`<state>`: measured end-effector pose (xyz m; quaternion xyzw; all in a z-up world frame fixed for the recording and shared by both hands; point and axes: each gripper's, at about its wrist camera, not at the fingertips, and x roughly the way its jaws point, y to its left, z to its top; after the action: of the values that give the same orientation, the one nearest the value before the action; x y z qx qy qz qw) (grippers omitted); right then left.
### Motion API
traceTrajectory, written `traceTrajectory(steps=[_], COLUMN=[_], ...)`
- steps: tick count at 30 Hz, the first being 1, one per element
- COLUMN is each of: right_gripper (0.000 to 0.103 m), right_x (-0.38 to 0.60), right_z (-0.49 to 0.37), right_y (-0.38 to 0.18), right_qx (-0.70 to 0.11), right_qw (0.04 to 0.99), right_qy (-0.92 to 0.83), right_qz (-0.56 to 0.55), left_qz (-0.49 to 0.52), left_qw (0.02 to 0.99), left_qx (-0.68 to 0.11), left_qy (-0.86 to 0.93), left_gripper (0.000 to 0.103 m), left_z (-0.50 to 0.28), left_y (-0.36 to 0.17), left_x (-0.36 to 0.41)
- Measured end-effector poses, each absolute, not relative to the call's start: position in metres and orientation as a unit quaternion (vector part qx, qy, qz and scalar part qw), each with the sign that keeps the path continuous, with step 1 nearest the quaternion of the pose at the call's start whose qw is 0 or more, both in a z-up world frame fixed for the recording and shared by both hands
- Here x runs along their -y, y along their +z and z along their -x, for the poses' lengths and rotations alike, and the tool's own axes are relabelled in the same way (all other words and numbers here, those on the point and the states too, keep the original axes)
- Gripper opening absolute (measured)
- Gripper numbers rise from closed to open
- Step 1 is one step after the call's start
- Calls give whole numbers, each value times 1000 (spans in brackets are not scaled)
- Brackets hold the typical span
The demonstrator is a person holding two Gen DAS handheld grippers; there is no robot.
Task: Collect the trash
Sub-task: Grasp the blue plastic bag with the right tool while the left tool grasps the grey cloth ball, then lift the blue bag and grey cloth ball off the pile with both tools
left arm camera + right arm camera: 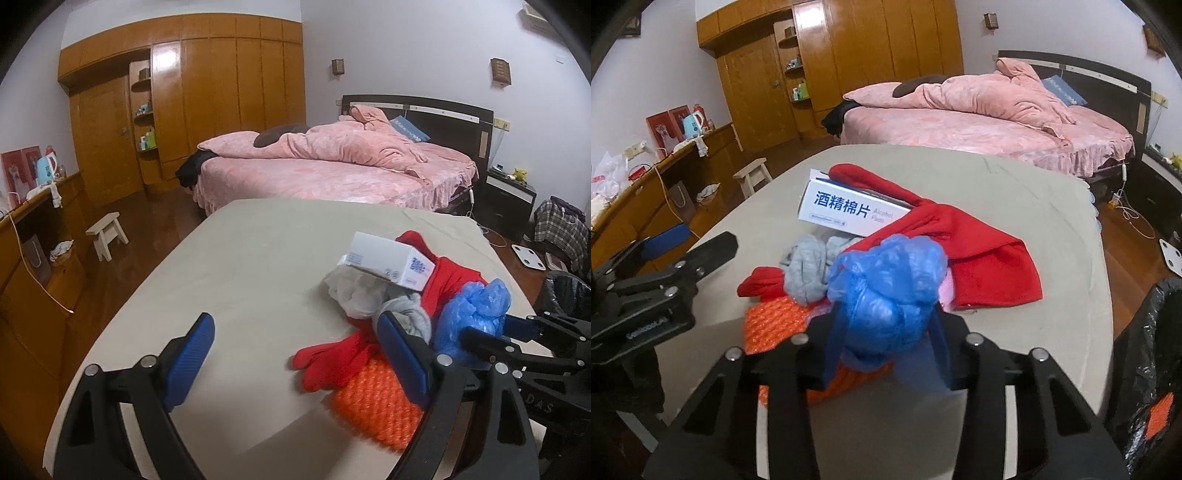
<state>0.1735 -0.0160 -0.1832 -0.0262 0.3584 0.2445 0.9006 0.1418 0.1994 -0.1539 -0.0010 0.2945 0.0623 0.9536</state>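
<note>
Table [1015, 192], frame centre: white box [849, 208], red cloth [990, 254], grey sock [807, 267], orange mesh [775, 325]. Right tongs [886, 350] clamp crinkled blue bag [886, 284]; left tongs [295, 354] apart. Black bin [1145, 350] lower right.

One box [846, 211] – one blue bag [886, 291]

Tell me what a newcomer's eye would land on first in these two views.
First, the crumpled blue plastic bag, clamped in the right claw just above the pile on the beige table. Next, the red cloth sprawled across the pile, with the white alcohol pads box at the pile's far side. Behind, the pink bed fills the room, while the left claw stands open by the pile's near edge.
</note>
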Motion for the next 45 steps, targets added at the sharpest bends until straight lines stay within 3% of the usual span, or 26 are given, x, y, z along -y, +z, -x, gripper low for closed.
traceTrajectory(steps=[8,16,22,24,26,45], right_gripper=[36,36,36,37,37,37], right_x=[45,74,78,77,77,77], right_z=[-166,-171,-174,-174,-175,-162], right_y=[-169,-171,-176,-178,-179,-162], right_qx=[-344,-351,-357,-360,-361,-340], right_qw=[913,919,917,916,915,922], right_qy=[217,181,177,178,178,185], right_qz=[11,-1,-3,-2,0,0], left_qz=[-3,1,7,11,17,33], left_qw=[954,949,942,939,937,953], left_qx=[-298,-315,-336,-342,-346,-302], left_qy=[41,6,-15,-27,-40,-21], left_gripper=[87,75,58,43,35,32], left_z=[-146,-162,-179,-183,-185,-145], left_y=[-153,-164,-178,-182,-184,-142], left_x=[-181,-156,-145,-143,-140,-146])
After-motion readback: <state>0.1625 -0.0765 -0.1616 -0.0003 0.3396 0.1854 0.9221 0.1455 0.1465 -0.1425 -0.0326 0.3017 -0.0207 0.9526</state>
